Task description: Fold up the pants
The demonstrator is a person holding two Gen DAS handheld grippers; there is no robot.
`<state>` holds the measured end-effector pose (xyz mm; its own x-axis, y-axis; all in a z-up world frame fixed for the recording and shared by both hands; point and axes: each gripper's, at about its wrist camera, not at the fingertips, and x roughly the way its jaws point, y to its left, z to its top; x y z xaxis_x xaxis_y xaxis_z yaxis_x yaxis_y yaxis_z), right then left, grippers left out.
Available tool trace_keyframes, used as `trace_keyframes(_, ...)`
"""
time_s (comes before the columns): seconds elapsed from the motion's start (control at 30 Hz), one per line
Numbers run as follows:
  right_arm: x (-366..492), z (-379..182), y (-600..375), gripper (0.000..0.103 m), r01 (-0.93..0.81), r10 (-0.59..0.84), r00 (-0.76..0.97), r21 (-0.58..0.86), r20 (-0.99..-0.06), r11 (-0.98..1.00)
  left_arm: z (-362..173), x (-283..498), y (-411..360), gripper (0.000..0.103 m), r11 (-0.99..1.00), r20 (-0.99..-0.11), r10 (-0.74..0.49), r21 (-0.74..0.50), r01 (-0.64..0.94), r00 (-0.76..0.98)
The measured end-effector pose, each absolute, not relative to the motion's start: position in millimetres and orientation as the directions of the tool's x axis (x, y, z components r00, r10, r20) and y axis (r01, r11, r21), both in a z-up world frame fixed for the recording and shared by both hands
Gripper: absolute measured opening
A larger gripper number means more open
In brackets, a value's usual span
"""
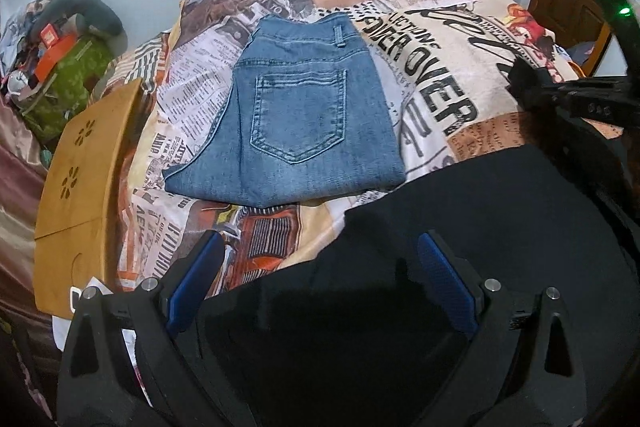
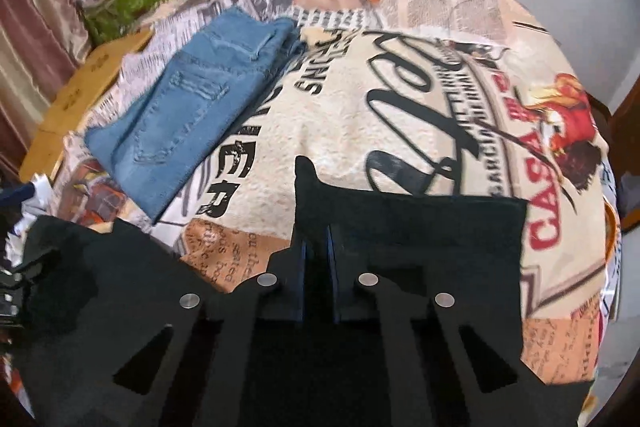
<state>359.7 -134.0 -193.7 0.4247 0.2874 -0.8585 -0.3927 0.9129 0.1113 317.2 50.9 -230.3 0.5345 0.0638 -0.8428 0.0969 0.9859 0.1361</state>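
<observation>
— Right tool is pressed together, pinching a raised fold of the black pants.
— And the left tool?
— Spread wide over the same pants; its pads do not press the cloth.
— Where are the pants?
— On the bed, nearer the camera than the folded jeans.

Left gripper: matte black angular fingers, blue textured pads, round silver pivot pins, triangular cut-outs. Right gripper: same black build, blue pad edges, four silver pins, triangular cut-outs.
</observation>
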Motion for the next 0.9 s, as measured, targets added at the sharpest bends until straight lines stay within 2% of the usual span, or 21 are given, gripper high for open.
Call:
trace_keyframes(0.43,283,-96,-264,0.007,-0.19,0.243,0.637,0.157,-0.732,0.969,-192,296,-14,0.098,0.974,-0.833,-0.031,0.1,0.205,0.553)
trace_keyframes(0.67,237,-84,-317,0.007,-0.127,0.212,0.669,0.173,-0.712,0.977,-201,284,-70,0.098,0.944,-0.867,-0.082,0.091,0.317,0.492)
trace_keyframes(0.9,202,-117,-352,0.007,-0.073,0.185,0.625,0.179,-0.759,0.981,-223,272,-113,0.098,0.911,-0.9,-0.094,0.094,0.401,0.425)
